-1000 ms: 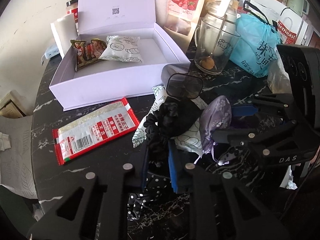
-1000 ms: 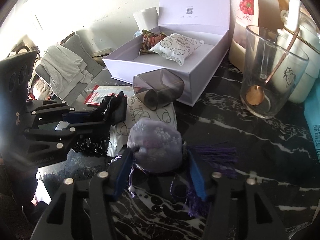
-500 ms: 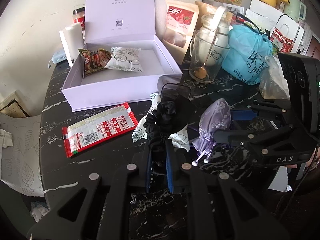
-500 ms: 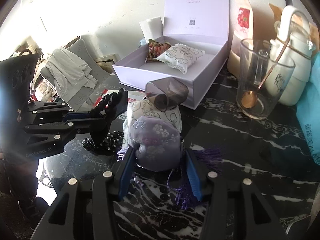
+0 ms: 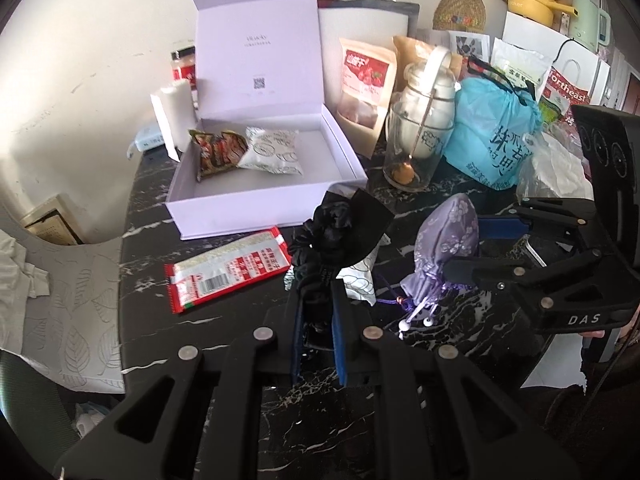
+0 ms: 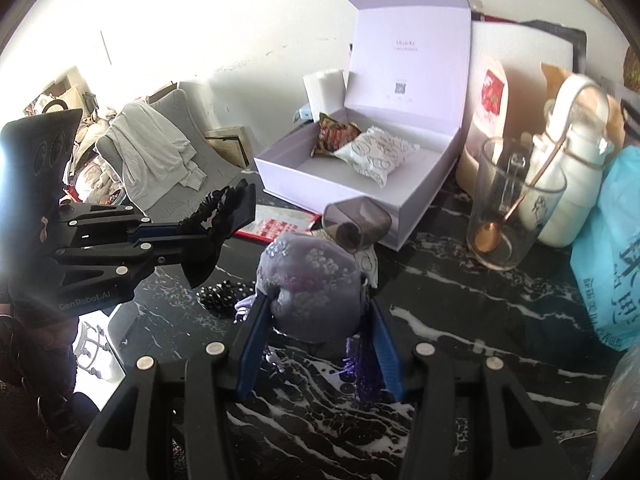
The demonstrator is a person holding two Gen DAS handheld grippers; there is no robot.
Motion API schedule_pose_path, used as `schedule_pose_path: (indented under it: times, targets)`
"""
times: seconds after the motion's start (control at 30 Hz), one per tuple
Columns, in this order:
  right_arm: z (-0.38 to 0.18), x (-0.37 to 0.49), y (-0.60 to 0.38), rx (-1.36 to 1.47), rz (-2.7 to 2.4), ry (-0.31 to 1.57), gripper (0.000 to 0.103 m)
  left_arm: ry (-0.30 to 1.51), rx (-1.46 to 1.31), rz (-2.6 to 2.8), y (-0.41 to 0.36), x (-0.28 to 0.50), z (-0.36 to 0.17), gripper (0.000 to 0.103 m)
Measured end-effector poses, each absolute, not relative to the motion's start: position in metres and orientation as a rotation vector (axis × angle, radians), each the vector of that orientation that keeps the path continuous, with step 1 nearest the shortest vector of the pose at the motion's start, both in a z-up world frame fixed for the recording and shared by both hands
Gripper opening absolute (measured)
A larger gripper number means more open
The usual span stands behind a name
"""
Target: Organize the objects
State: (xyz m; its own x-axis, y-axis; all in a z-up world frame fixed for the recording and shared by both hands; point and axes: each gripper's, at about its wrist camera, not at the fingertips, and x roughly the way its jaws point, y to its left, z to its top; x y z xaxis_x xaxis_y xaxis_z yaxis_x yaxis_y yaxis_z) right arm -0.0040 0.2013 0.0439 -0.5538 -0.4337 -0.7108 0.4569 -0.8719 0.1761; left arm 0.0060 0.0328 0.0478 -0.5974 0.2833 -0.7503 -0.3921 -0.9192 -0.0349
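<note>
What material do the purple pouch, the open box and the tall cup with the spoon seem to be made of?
Purple pouch: soft woven fabric, probably satin brocade; it bulges, carries a floral pattern and has a slight sheen.
Open box: rigid matte card, pale lilac; flat walls and crisp edges.
Tall cup: clear glass, likely; the copper-coloured spoon shows through.

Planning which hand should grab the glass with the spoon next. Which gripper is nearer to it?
Right. The right gripper, clamped on the purple pouch, sits just beside the glass; the left gripper, holding the black scrunchie, is farther, beyond the pouch.
</note>
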Motion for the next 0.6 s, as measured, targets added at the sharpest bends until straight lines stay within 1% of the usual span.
schedule_pose_path:
  times: [0.27,0.6]
  targets:
    - [0.068,0.004,0.196,1.007,-2.387,0.070,0.050,0.192,-1.099,2.569,0.030,0.016,0.075,0.012]
    - [0.087,-0.005,0.194,0.956,-2.384,0.086,0.050,0.229,-1.070,2.589,0.032,0.007,0.098,0.012]
